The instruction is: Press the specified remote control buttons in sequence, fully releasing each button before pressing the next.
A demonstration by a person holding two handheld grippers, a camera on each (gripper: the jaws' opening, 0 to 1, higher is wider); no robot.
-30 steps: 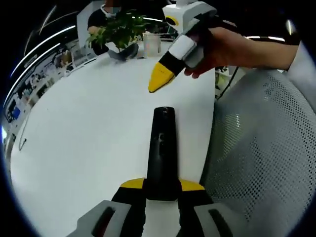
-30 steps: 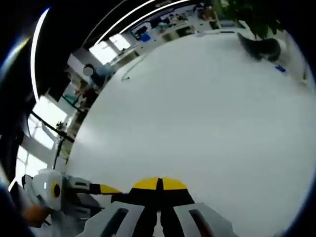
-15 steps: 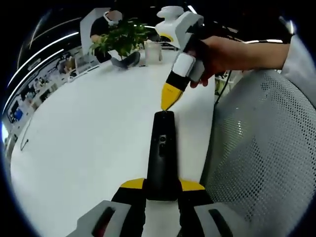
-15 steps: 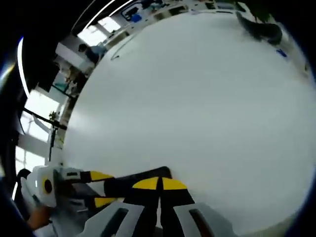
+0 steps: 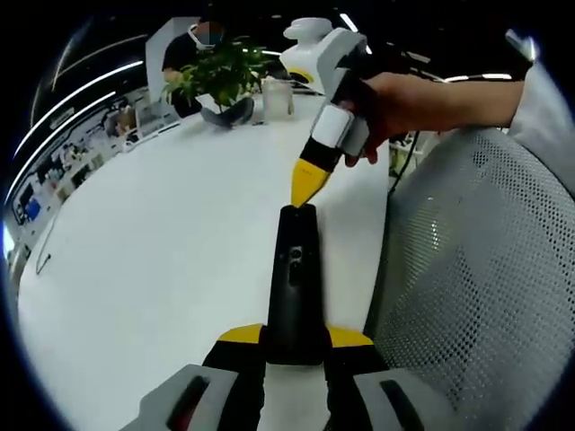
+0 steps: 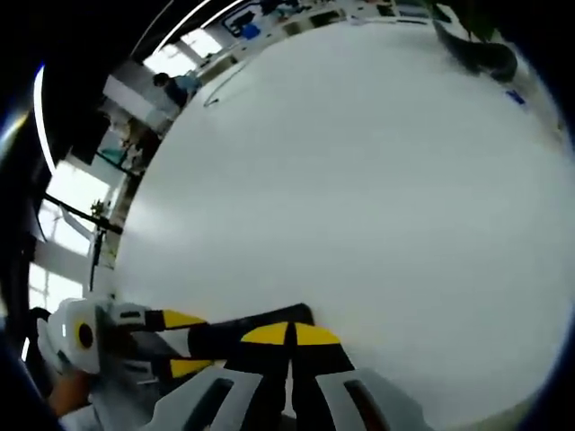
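A slim black remote control (image 5: pixel 294 283) stands out forward from my left gripper (image 5: pixel 295 339), whose yellow-tipped jaws are shut on its near end. It hovers over the white table (image 5: pixel 162 233). My right gripper (image 5: pixel 310 184), held by a hand, comes in from the upper right with its jaws shut, and its yellow tip touches the remote's far end. In the right gripper view my right gripper (image 6: pixel 289 334) is shut, its tip resting on the remote control (image 6: pixel 247 330), which my left gripper (image 6: pixel 175 341) holds from the lower left.
A potted plant (image 5: pixel 220 67) and a white cup (image 5: pixel 277 94) stand at the table's far edge. A grey mesh chair back (image 5: pixel 476 296) rises close on the right of the left gripper view. A person (image 5: pixel 193 40) sits beyond the plant.
Over the last second my right gripper came down from above the table onto the remote's far end. In the last half second it barely shifted. The left gripper kept its hold.
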